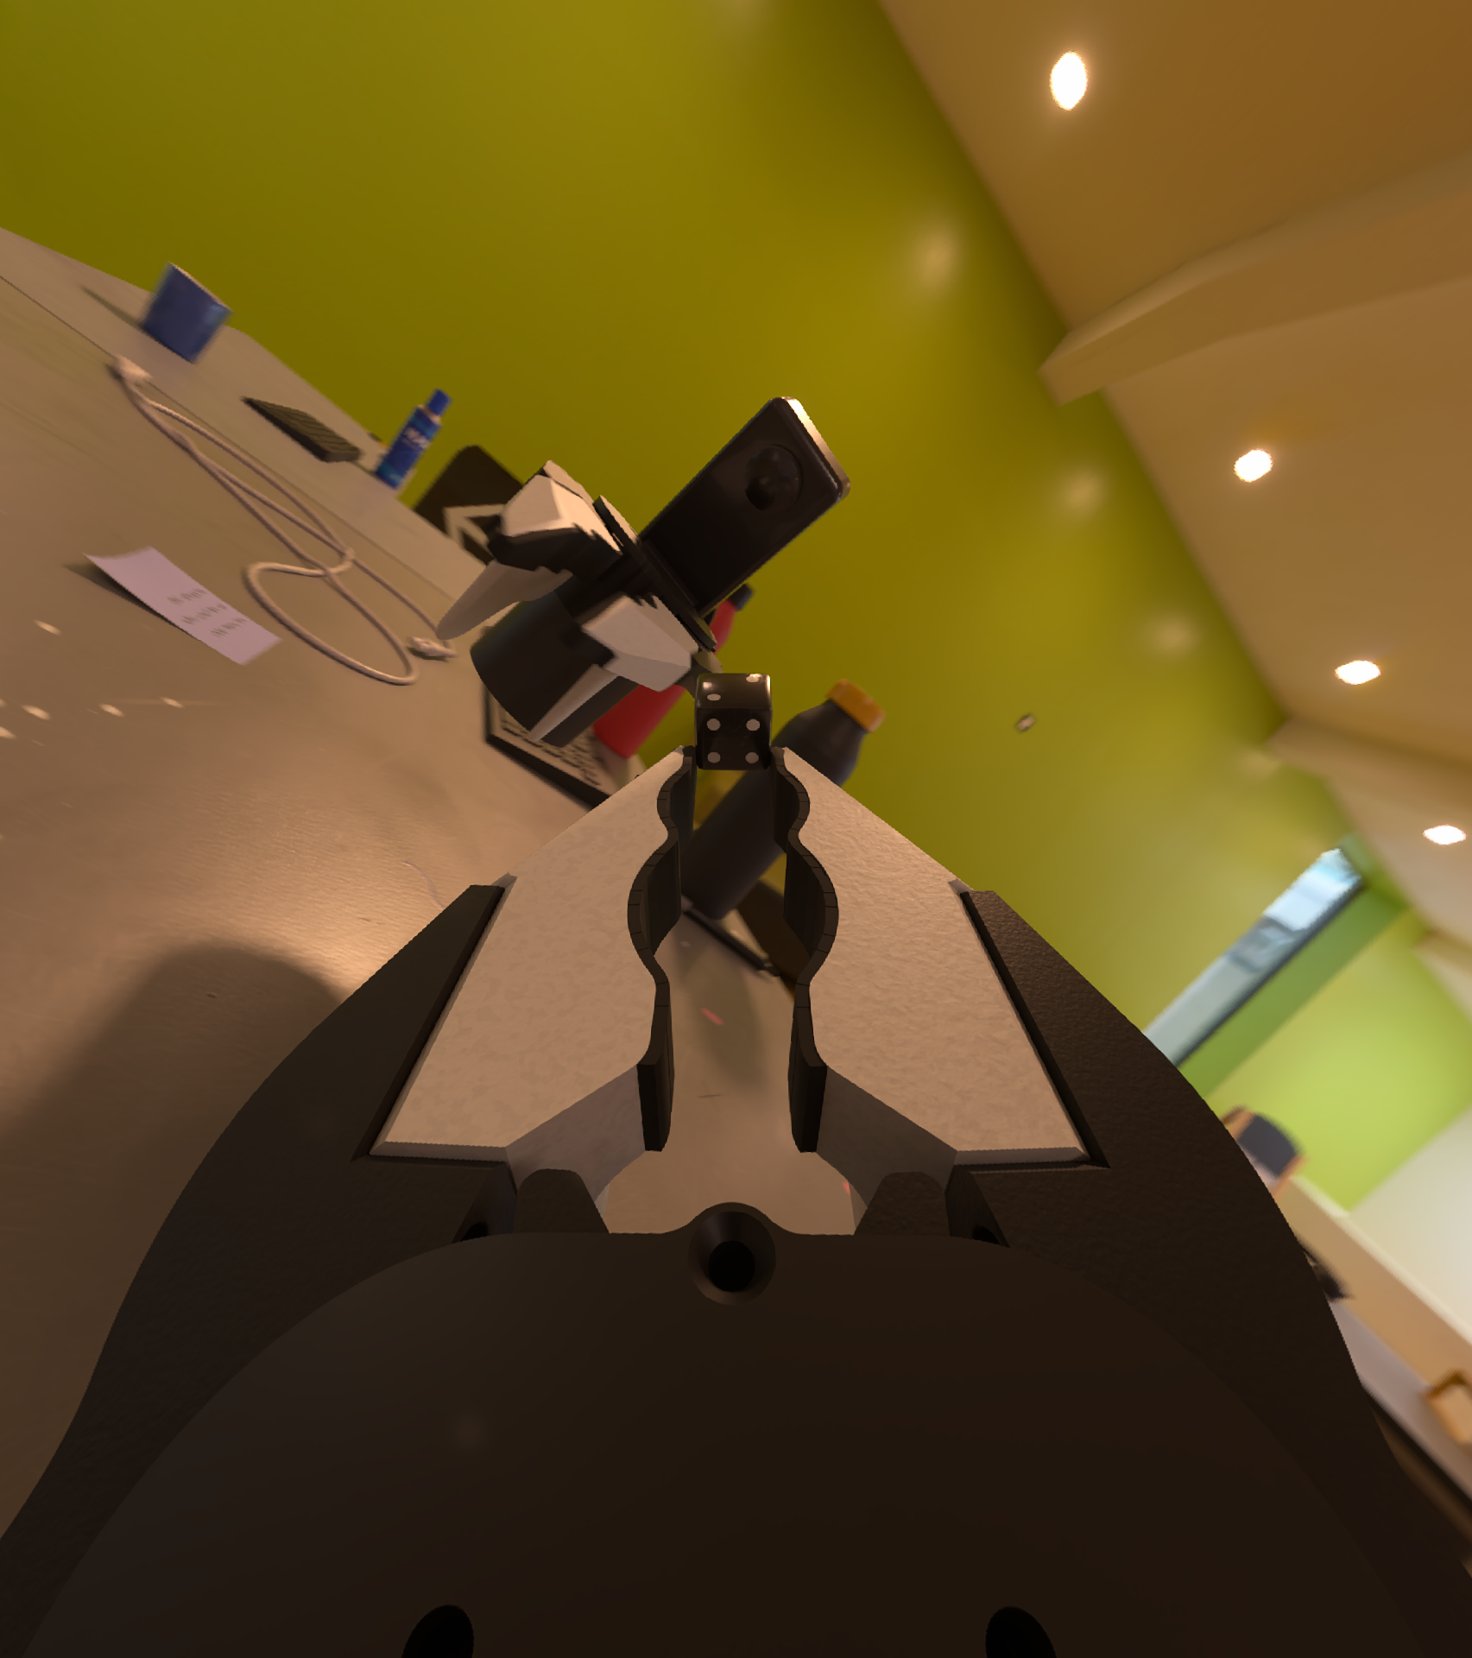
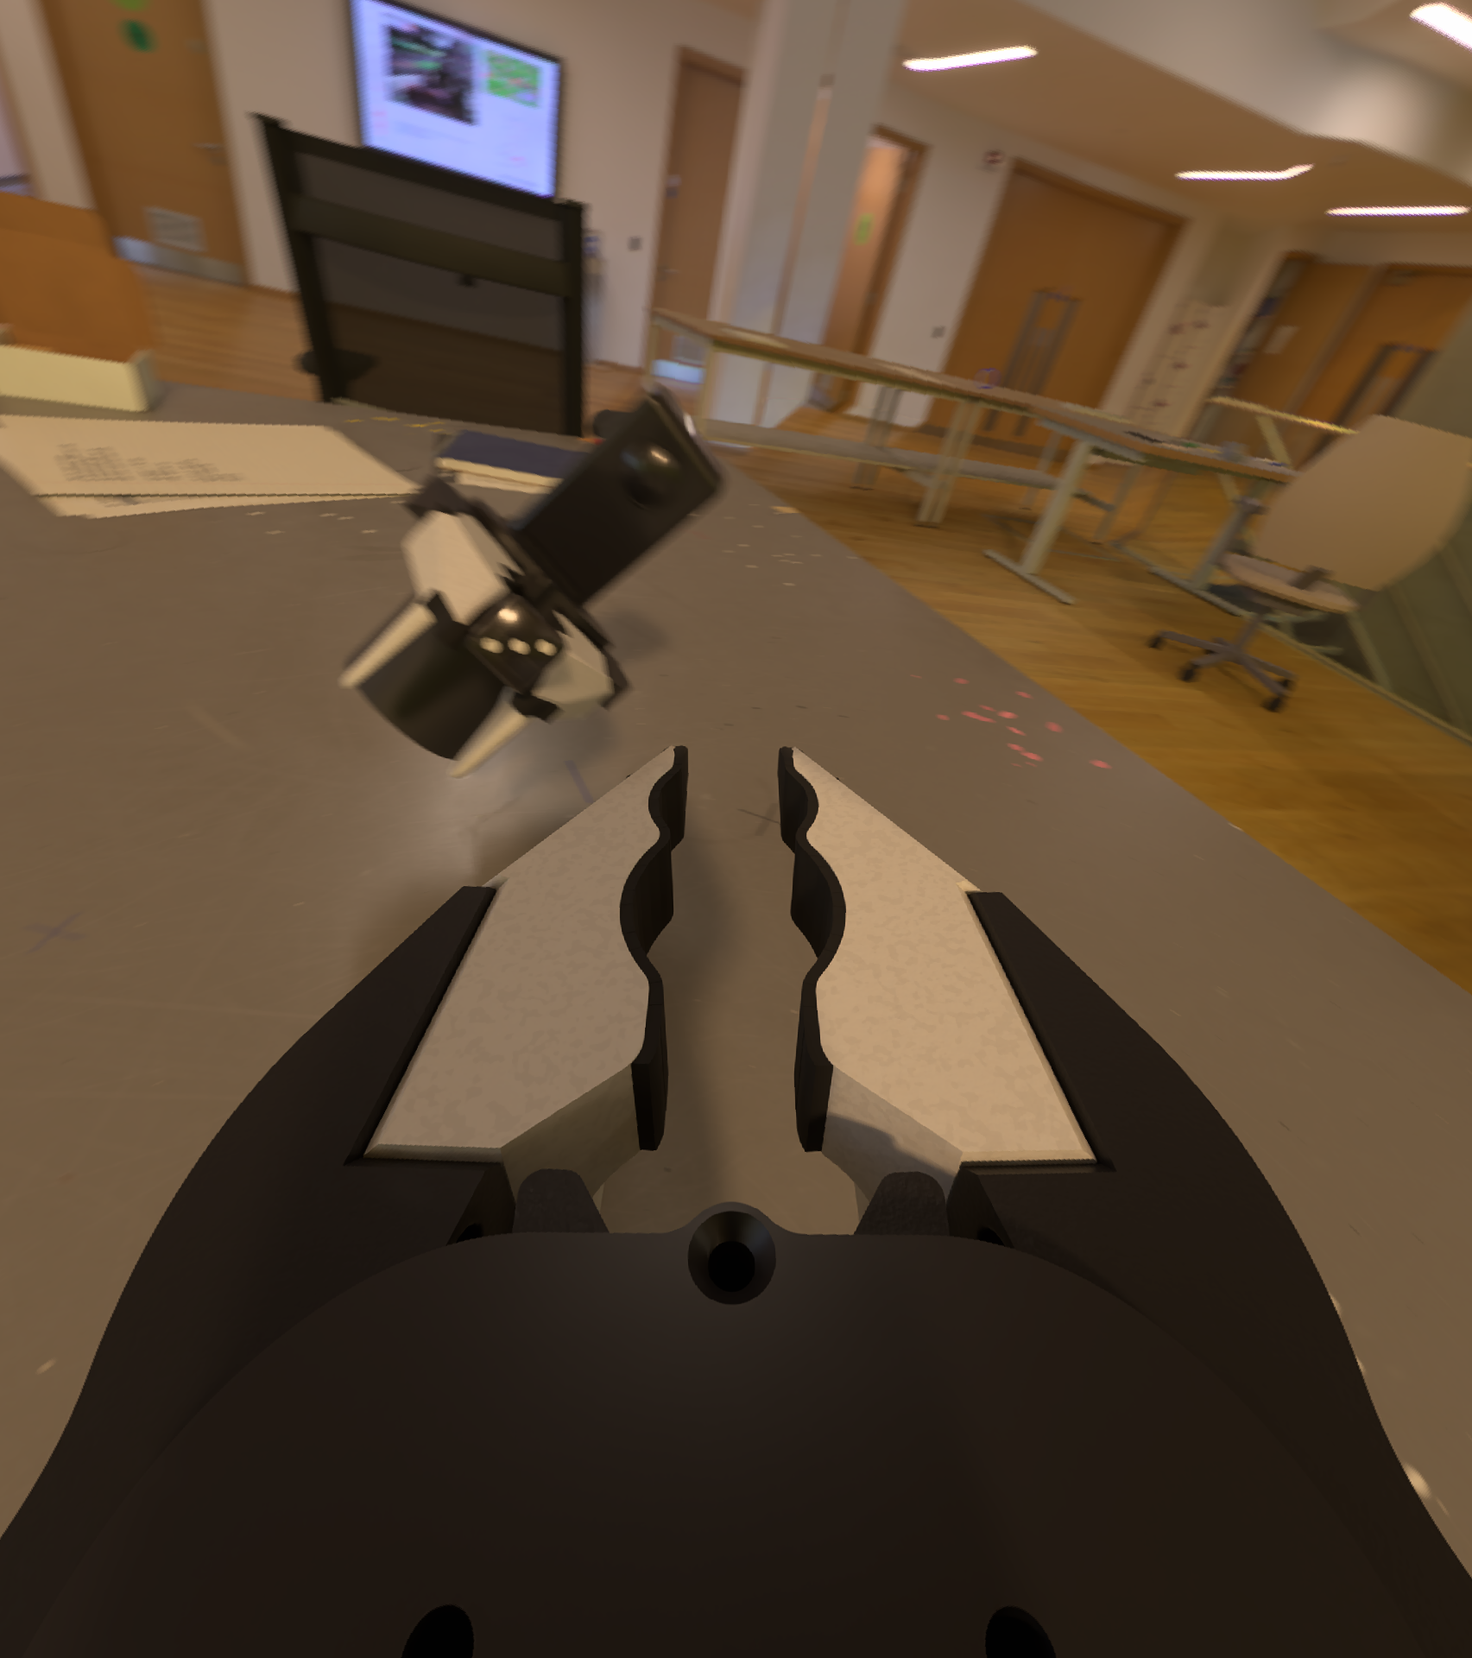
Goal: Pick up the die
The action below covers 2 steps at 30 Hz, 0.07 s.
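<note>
The die (image 1: 732,728) is black with white pips. My left gripper (image 1: 732,763) is shut on it at the fingertips and holds it in the air above the grey table (image 1: 131,852). In the right wrist view the die (image 2: 518,639) shows between the left gripper's white fingers, clear of the table (image 2: 176,852). My right gripper (image 2: 732,763) is open and empty, low over the table, apart from the die. It also shows in the left wrist view (image 1: 499,682), just left of and beyond the die.
In the left wrist view a dark bottle with an orange cap (image 1: 768,807), a red bottle (image 1: 638,713), a blue bottle (image 1: 414,440), a blue cup (image 1: 180,309), a white cable (image 1: 310,556) and a paper slip (image 1: 185,606) lie on the table. Papers (image 2: 176,466) lie far left; the table edge (image 2: 1162,915) runs right.
</note>
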### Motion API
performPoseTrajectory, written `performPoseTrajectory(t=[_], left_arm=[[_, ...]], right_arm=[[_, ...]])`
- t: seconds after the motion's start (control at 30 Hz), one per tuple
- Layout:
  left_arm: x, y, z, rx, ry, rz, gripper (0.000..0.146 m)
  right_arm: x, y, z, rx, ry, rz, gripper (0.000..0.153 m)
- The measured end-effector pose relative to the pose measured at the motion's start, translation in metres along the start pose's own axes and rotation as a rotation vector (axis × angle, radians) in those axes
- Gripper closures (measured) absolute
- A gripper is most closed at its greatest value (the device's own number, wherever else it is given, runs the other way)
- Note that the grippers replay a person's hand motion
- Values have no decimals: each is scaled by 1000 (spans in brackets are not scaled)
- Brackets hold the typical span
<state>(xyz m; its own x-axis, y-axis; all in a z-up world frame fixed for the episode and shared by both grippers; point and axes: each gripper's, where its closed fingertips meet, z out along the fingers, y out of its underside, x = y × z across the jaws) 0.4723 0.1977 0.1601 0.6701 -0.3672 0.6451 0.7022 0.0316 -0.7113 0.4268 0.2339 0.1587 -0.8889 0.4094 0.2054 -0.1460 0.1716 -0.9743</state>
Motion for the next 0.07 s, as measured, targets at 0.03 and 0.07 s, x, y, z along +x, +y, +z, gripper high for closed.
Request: performPoseTrajectory(t=[0.03, 0.07], left_arm=[[-1, 2, -2, 14, 32, -35, 130], [-2, 3, -4, 31, 54, -59, 130]], right_arm=[[-9, -2, 2, -3, -45, -8, 132], [-16, -3, 3, -7, -80, -20, 131]])
